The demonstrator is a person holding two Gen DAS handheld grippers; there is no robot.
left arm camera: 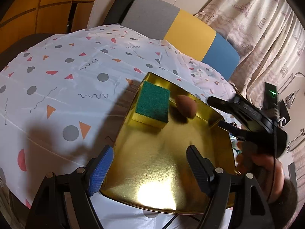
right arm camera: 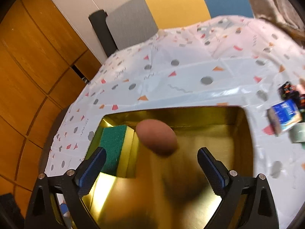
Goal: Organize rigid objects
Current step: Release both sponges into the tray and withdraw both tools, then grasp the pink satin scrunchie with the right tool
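tin: gold tray (right arm camera: 246, 133) on the patterned cloth
egg: brown egg (right arm camera: 157, 136) inside, beside the sponge (right arm camera: 114, 145)
claws: right gripper (right arm camera: 151, 168) and left gripper (left arm camera: 150, 168) both spread wide, pinching nothing

We count on the worktop (left arm camera: 57, 87): one gold tin tray (left arm camera: 152, 171); one sponge (left arm camera: 152, 103), green on top and yellow beneath, in the tray; one brown egg-shaped piece (right arm camera: 157, 136), also in it. Beside the tray we count one blue-labelled pack (right arm camera: 286, 114) and one dark patterned item (right arm camera: 290, 93), blurred. Behind, we count one chair (left arm camera: 190, 26).
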